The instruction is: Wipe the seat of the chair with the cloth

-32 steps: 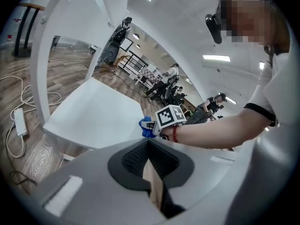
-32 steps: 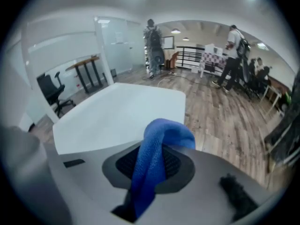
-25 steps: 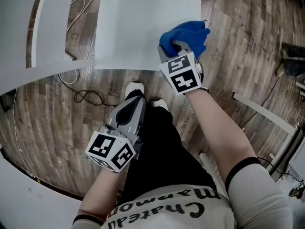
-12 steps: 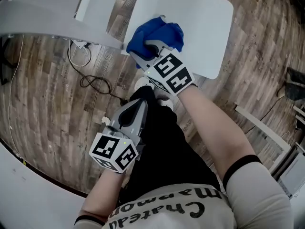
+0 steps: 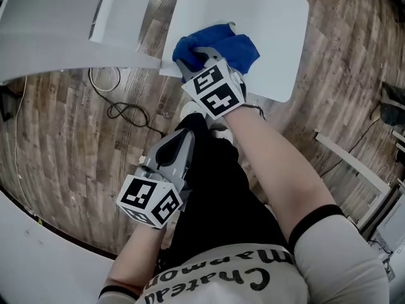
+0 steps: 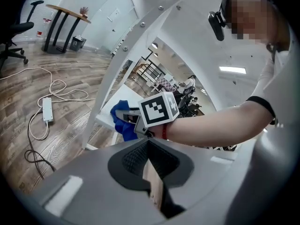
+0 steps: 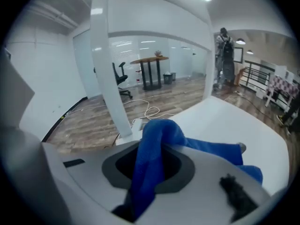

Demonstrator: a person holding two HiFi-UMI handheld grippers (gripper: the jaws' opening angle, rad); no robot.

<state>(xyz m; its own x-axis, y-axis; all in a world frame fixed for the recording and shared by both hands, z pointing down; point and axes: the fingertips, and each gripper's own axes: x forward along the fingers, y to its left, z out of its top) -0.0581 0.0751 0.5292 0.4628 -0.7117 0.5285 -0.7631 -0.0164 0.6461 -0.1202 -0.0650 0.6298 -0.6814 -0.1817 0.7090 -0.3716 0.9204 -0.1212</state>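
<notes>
Wood-plank floor [image 5: 63, 138], white flat chair seat [image 5: 278, 37] above it: right gripper [image 5: 204, 58] pinches the crumpled blue cloth [image 5: 239, 47] against the seat's corner; left gripper [image 5: 174, 152] hangs apart, jaws closed on nothing.

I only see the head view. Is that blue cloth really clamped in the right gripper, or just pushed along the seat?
Observer: Clamped. The right gripper view shows the cloth running down between the jaws of the right gripper.
Operator: And the left one?
Observer: The left gripper has its jaws together, with nothing between them.
Operator: Anyone else around?
Observer: Yes, a person stands far back, near a railing.
</notes>
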